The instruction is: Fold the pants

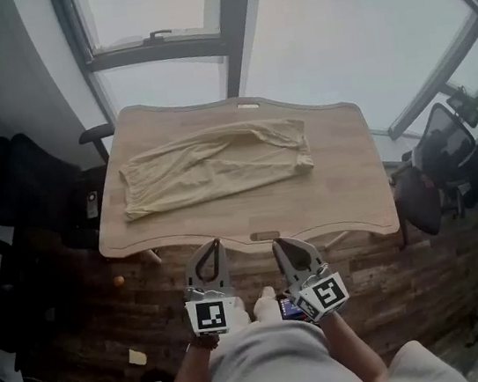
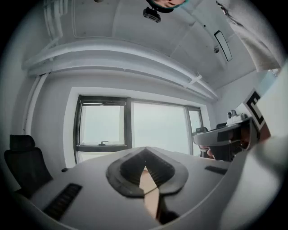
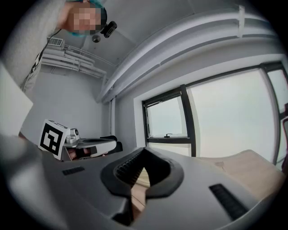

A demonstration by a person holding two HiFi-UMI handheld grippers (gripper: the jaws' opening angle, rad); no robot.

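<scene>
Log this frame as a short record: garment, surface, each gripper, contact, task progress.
garment: cream fabric pants, lying flat, waistband toward the head view's left, legs toward its right
surface: light wooden table
left gripper: jaws shut, nothing between them, held short of the table's near edge
right gripper: jaws shut, nothing between them, beside the left one
contact: neither gripper touches the pants
progress: folding apparently not begun
</scene>
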